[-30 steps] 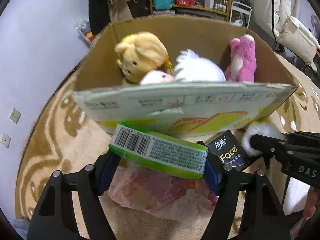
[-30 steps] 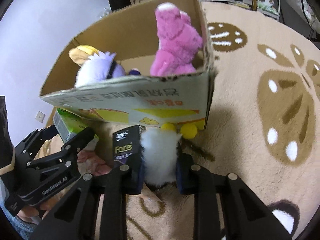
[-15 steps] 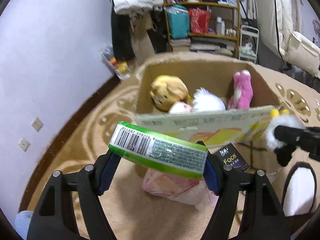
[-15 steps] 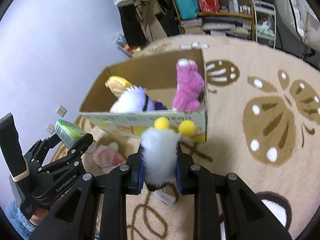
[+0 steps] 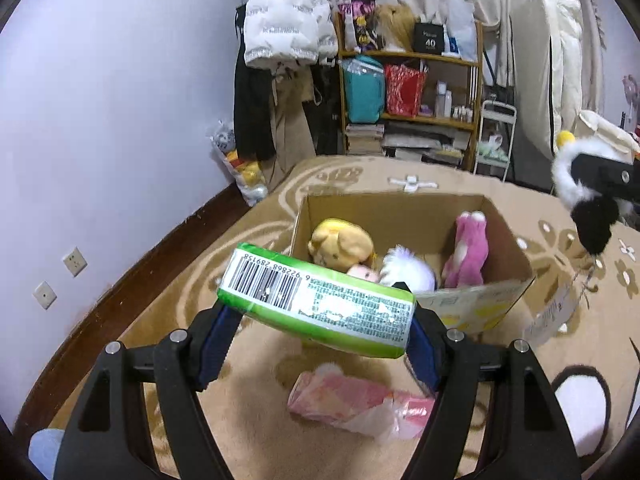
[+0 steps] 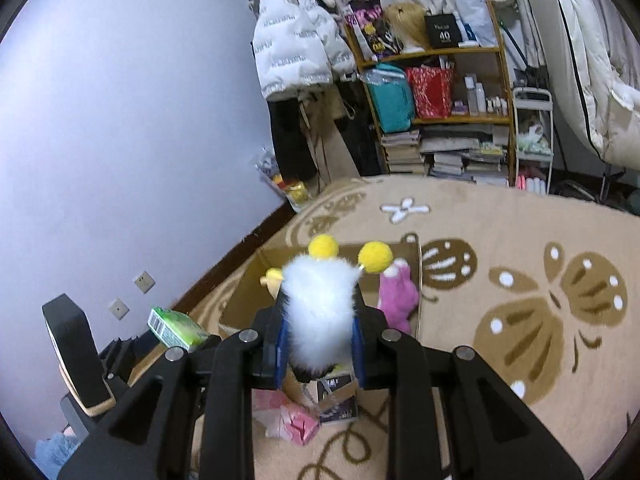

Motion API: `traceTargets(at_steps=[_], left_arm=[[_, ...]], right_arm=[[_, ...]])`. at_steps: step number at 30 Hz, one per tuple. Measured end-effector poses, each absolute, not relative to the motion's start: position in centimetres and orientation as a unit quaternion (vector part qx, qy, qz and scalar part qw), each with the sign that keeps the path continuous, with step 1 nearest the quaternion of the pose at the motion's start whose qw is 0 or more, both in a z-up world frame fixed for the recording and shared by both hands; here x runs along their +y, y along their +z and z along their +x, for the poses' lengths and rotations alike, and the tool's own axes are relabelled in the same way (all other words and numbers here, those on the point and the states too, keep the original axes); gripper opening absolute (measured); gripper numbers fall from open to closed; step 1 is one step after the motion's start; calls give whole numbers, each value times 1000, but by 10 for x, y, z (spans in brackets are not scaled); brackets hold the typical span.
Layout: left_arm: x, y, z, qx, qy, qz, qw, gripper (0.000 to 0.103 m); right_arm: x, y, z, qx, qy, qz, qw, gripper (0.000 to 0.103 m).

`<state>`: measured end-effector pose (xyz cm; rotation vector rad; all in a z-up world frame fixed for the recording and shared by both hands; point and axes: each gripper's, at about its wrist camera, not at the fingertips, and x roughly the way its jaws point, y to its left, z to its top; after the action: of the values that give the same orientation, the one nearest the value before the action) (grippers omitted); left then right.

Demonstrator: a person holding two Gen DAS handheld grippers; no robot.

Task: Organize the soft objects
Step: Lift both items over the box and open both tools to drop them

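In the left wrist view, the left hand-held gripper (image 5: 320,320) is gripping a green tissue pack (image 5: 320,300) across its short ends, blue pads pressing a glossy plastic wrapper that is showing a barcode and fine print. The pack is hanging in the lower middle of the frame, above the patterned beige carpet (image 5: 180,300) and just in front of the open cardboard box (image 5: 508,240) at centre. Inside the box, from left to right, a rounded yellow plush (image 5: 340,240), a fluffy white plush (image 5: 408,272) and an upright pink plush (image 5: 468,248) are sitting close together. Below the pack, a crinkled pink plastic packet (image 5: 352,400) is lying on the carpet. At the right edge, a furry white and black toy (image 5: 580,188) is showing between dark fingers.

The right wrist view is showing what that edge hides: the right hand-held gripper (image 6: 320,340) is clamping the white fluffy toy (image 6: 320,312) tightly at its sides, with two yellow felt balls sticking up from its top. The toy is covering most of the box, so only the pink plush (image 6: 396,296) is clearly peeking out to its right. This view is also revealing a dark packet (image 6: 336,396) on the carpet under the toy, which the left view does not show. At lower left, the tissue pack (image 6: 176,328) is appearing small.
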<state>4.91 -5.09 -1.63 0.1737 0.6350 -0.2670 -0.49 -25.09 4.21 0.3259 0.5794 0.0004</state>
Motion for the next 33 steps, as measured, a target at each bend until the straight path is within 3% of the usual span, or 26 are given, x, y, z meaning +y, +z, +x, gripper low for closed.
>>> traceTargets(at_steps=[17,26,33], left_arm=[[-77,15,100,274,-132,106,947,74],[-74,-11,139,313,-134,75,937,74],[-96,-33,141,325,-157,125,924,75]], right_arm=[[-255,41,62,300,7,94,949,27],[-263,-12,89,351,36,112,929,28],[-267,-31,97,365,45,120,922,28]])
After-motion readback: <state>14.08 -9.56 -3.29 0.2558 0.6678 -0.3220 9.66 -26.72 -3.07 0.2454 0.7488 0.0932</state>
